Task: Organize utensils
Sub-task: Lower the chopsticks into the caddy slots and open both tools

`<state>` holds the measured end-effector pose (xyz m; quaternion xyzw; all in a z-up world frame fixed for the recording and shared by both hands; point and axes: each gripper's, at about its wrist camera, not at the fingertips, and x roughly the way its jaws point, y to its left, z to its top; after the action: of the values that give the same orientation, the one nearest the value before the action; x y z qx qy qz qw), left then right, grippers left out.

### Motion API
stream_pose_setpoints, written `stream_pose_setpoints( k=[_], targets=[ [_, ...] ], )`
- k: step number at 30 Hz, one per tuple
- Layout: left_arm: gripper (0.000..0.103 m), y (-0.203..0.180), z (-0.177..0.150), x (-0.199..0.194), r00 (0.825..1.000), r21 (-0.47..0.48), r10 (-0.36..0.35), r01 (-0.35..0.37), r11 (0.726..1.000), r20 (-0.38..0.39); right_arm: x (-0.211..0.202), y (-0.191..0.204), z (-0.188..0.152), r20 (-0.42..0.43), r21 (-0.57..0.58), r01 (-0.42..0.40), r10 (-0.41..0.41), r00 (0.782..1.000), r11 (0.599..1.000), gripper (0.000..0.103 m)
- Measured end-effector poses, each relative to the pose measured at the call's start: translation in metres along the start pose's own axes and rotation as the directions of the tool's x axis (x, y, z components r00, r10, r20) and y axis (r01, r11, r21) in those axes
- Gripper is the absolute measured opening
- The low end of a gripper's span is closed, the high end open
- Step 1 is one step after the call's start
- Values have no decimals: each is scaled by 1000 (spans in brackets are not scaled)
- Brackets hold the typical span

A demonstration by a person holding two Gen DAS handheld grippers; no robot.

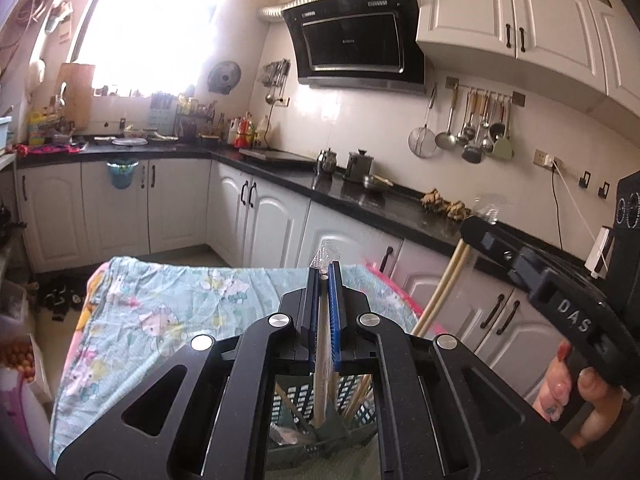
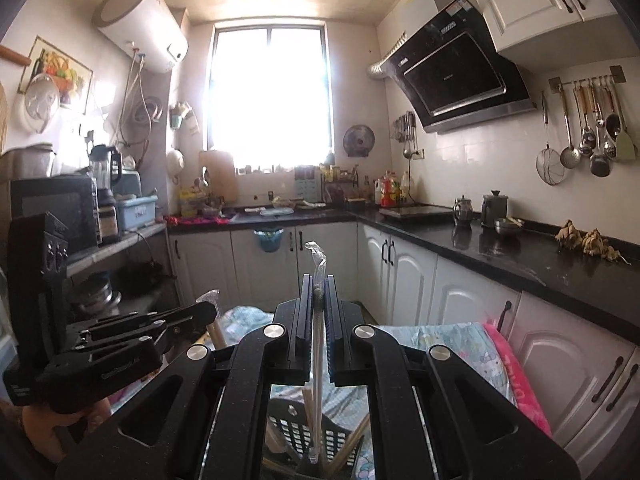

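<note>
Left wrist view: the left gripper [image 1: 325, 276] sits at frame centre, its jaws pressed together on a wooden utensil in a clear wrapper [image 1: 322, 328]; the wrapper tip projects above the blue pads. The stick runs down between the jaws into a dark slotted basket [image 1: 296, 412] at lower centre, which also holds further wooden sticks. The basket stands on a table covered by a light blue printed cloth [image 1: 160, 312]. At the right edge, the right gripper [image 1: 474, 232] enters from the lower right, held by a hand [image 1: 576, 396], and pinches a pair of pale chopsticks [image 1: 440, 292] that slant toward the basket. A black countertop [image 1: 360, 196] crosses the middle of the frame.

Right wrist view: the right gripper [image 2: 318, 284] occupies frame centre, jaws clamped on a slim wrapped utensil [image 2: 318, 360] (wrapper end curling above the pads). Its lower end reaches into the slotted basket [image 2: 292, 428] at bottom centre. At lower left, the left gripper [image 2: 208, 312] grips its wrapped stick [image 2: 214, 320]. The blue cloth [image 2: 460, 348] shows at lower right.
</note>
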<state>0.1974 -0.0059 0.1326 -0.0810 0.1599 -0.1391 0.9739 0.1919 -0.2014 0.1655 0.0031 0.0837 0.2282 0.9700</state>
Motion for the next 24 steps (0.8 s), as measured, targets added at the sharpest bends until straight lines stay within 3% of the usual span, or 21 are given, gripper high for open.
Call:
stream_pose_setpoints(
  k=[15,18,22,24],
  targets=[
    [2,10,-34,25,994,-22,-6,3,1000,-108,36,-3,-53,-115,29,28,-24,993,999,6],
    [12,12,-37,25,993,-31,-3,-1,1000,-120,40,-4,-61,-145,36,30,-24,989,999,6],
    [24,16,-37,20,993,-42,-3,-2,999,-119,39,-5,-68,-167,51,40,-31,986,998,23],
    [31,18,-36,15,993,-52,-4,-2,999,-115,36,-5,-70,-169,54,39,-29,985,998,23]
  ],
)
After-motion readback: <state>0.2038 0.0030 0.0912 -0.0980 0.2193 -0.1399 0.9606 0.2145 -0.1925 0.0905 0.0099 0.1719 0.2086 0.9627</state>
